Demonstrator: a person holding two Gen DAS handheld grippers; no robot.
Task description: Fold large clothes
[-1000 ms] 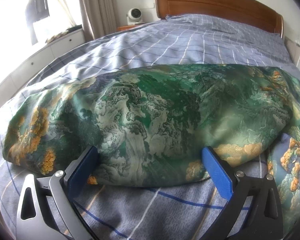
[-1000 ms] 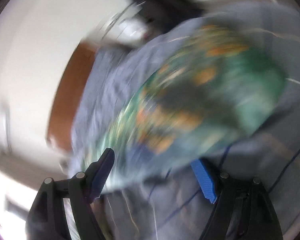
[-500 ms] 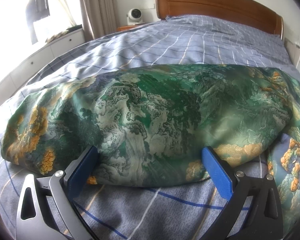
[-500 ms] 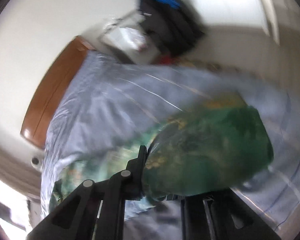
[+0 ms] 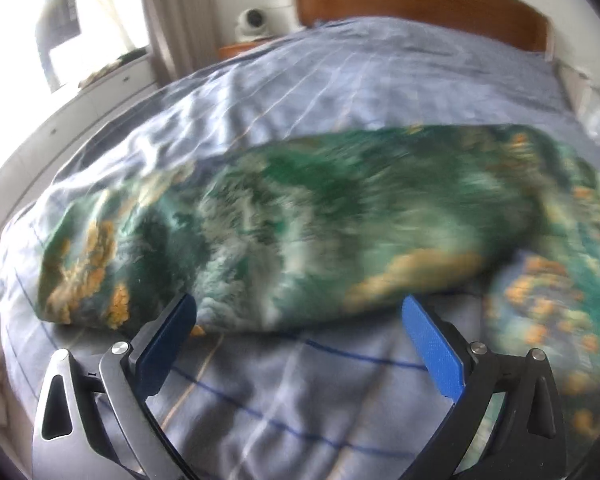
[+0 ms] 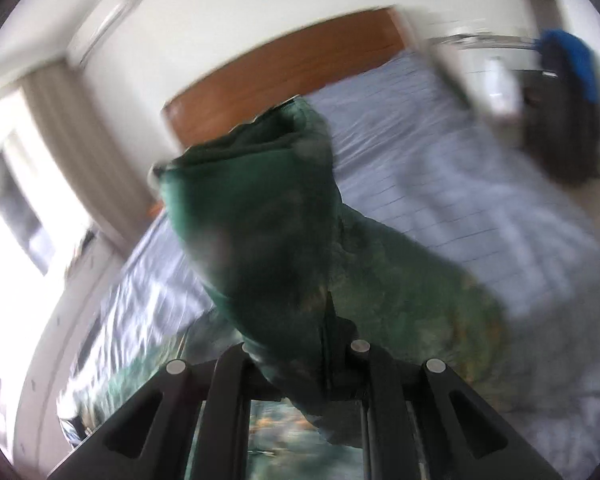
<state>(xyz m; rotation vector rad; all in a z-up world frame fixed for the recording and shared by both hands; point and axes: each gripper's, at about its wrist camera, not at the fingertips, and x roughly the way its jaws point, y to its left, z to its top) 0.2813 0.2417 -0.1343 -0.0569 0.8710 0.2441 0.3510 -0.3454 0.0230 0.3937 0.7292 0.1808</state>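
The left gripper (image 5: 298, 334) is spread wide with nothing between its blue pads (image 5: 432, 346), low over the bedspread (image 5: 340, 88), its tips just at the near edge of the green garment (image 5: 300, 232) lying bunched across the bed. The right gripper (image 6: 300, 360) is clamped on a fold of the garment (image 6: 260, 220), which stands up above its fingers, the rest trailing down to the bed (image 6: 460, 176).
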